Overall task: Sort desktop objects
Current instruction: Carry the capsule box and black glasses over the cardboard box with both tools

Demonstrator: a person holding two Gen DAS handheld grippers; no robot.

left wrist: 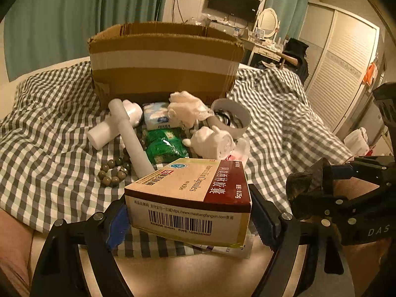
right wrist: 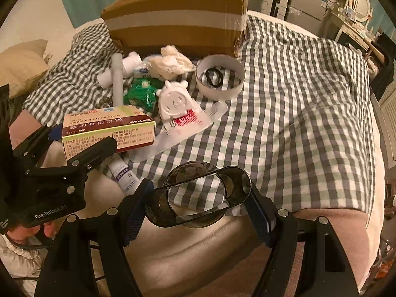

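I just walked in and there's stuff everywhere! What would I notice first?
Right up front, the left gripper is clamped on a medicine box marked Amoxicillin Capsules, while the right gripper holds a clear, dark-rimmed container. Behind them, a big cardboard box stands open on the checked blanket, with a jumble in front of it: green packets, a bead bracelet and a white ring around a black hair tie.

Both claws loaded, side by side above the bed's near edge

The left claw (left wrist: 188, 222) tilts downward with its blue pads clamped on the two ends of a medicine box (left wrist: 190, 198), lifted off the bed (right wrist: 297, 113). Just right of that box, the right claw (right wrist: 198, 210) points more steeply down, gripping a dark see-through container (right wrist: 198, 198) between its pads.
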